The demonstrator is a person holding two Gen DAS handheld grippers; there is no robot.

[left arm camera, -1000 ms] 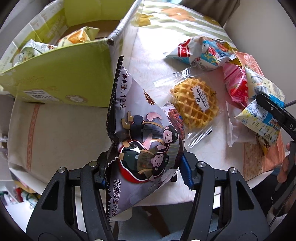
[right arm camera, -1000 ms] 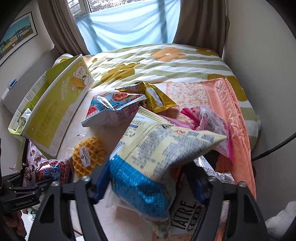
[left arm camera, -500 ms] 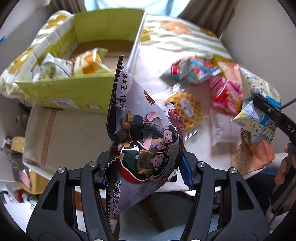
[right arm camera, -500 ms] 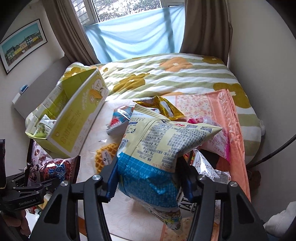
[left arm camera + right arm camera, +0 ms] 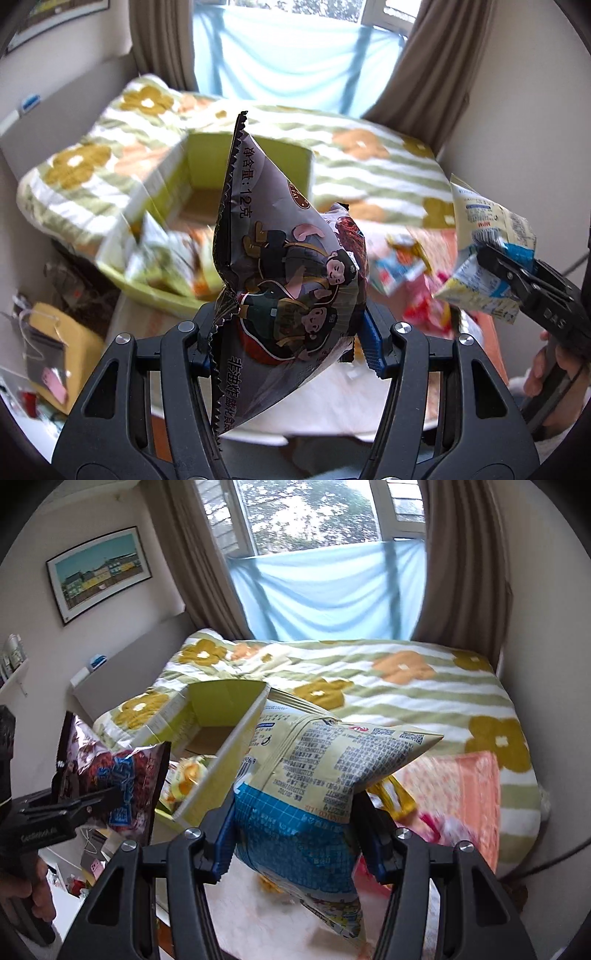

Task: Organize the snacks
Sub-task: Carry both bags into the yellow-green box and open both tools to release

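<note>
left: i am gripping, in my left gripper (image 5: 288, 347), the grey cartoon snack bag (image 5: 291, 280), jaws clenched on its lower half so the serrated top seal is standing up and the pack is hanging clear of the table (image 5: 332, 417); this hold appears to be keeping the puffed contents from being crushed. centre: the green carton (image 5: 221, 734) is sitting open-topped at the table's far left edge against the flowered bedding (image 5: 406, 686), with a few packets already lying in its near end; judging by the task, it is serving as the collecting bin, and its far end is looking bare. the loose snacks (image 5: 406, 269) are waiting on the table to its right, blurred. right: i am pinching, in my right gripper (image 5: 295, 845), the cream and blue snack bag (image 5: 314, 794), pads pressing its blue lower part, its printed back facing the lens; it is being carried in the air just beside the carton's near wall, probably so both packs can be dropped in together
</note>
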